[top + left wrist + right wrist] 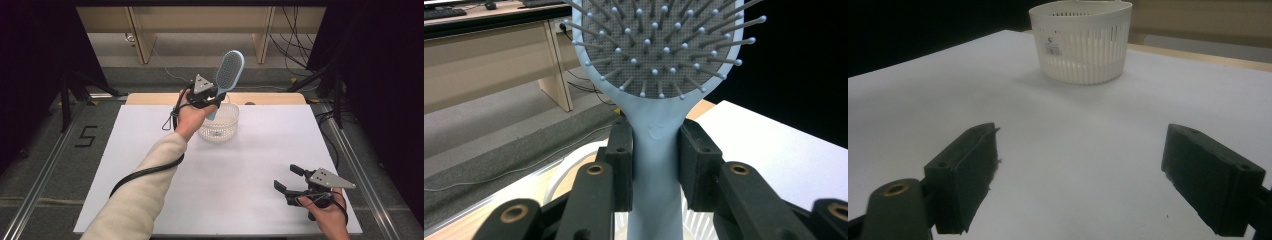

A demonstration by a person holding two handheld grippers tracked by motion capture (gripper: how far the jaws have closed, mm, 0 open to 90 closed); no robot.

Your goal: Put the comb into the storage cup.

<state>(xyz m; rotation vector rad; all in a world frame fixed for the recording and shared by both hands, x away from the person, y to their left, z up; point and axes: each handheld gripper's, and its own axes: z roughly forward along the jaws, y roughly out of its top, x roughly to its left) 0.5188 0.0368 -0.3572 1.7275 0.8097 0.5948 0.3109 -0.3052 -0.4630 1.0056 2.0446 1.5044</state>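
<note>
The left arm stretches forward, its gripper [212, 97] clamped on the brush [228, 71] handle, head raised above the basket [220, 123]. The right gripper [289, 179] rests low near the table [225, 170] edge, jaws apart. The handle's lower end is hidden

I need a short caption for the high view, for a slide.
Left gripper holds a blue hairbrush above a white basket; right gripper rests open near the table edge.

White basket [1082, 42] on the white table [1073, 145] beyond wide-apart claw [1080, 175] jaws.
</note>
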